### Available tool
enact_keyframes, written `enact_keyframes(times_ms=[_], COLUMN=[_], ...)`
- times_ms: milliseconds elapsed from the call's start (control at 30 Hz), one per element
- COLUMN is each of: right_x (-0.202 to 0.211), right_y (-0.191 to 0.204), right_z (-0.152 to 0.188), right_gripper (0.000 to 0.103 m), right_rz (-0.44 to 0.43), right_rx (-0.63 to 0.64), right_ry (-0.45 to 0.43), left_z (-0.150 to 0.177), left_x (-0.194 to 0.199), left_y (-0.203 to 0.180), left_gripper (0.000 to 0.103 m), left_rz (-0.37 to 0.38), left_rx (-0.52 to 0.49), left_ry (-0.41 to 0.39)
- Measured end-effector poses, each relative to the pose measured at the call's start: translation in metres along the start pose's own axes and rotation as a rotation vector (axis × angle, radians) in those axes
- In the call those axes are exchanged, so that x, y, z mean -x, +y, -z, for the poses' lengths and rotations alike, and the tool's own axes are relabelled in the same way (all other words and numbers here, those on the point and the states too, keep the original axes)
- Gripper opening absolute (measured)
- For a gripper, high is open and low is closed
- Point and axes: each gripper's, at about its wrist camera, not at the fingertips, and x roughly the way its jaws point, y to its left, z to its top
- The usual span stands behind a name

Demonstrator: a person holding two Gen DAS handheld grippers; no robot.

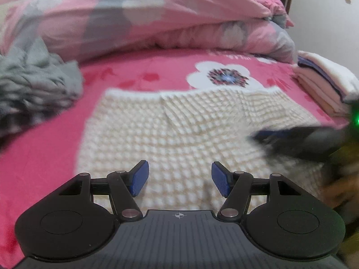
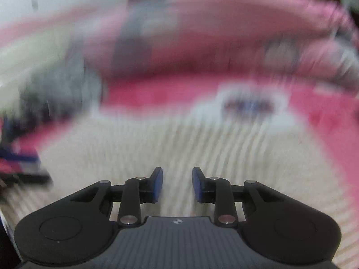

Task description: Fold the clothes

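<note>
**Cream knit laid flat on the bed, both tools apart above it**

The knit (image 1: 179,130) is cream with a raised, bobbly waffle texture. It lies spread flat on the pink flowered sheet (image 1: 44,157), its far edge just short of a white flower print (image 1: 224,76).

The left tool (image 1: 179,178) hangs over the near part of the knit, its blue pads wide apart with nothing between them. The right tool (image 2: 177,185) is also above the knit, pads apart by a narrower gap, gripping nothing.

Only the left view is sharp. It shows a crumpled grey garment (image 1: 33,85) at left, a folded stack (image 1: 323,85) at right and a rolled pink quilt (image 1: 157,18) behind. The right view is smeared by blur.
</note>
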Motion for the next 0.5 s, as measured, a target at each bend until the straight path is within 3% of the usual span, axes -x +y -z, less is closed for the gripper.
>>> enact_keyframes(times_ms=[67, 133, 267, 333, 400, 500], right_x=[-0.014, -0.002, 0.044, 0.036, 0.025, 0.032], right_y=[-0.003, -0.003, 0.012, 0.022, 0.023, 0.019], right_z=[0.015, 0.002, 0.004, 0.024, 0.043, 0.033], right_gripper=[0.032, 0.032, 0.032, 0.033, 0.033, 0.033], right_rz=[-0.007, 0.002, -0.013, -0.015, -0.002, -0.012], right_rx=[0.005, -0.038, 0.048, 0.104, 0.118, 0.057], right_ry=[0.006, 0.041, -0.043, 0.003, -0.033, -0.02], left_z=[0.003, 0.007, 0.013, 0.017, 0.019, 0.018], left_x=[-0.004, -0.006, -0.012, -0.017, -0.018, -0.018], left_y=[-0.005, -0.01, -0.013, -0.014, -0.019, -0.022], left_gripper=[0.062, 0.062, 0.066, 0.067, 0.068, 0.07], left_rz=[-0.001, -0.007, -0.021, -0.031, -0.05, -0.066], left_rx=[-0.007, -0.017, -0.038, -0.043, -0.06, -0.063], left_ry=[-0.004, -0.012, -0.017, -0.013, -0.018, -0.014])
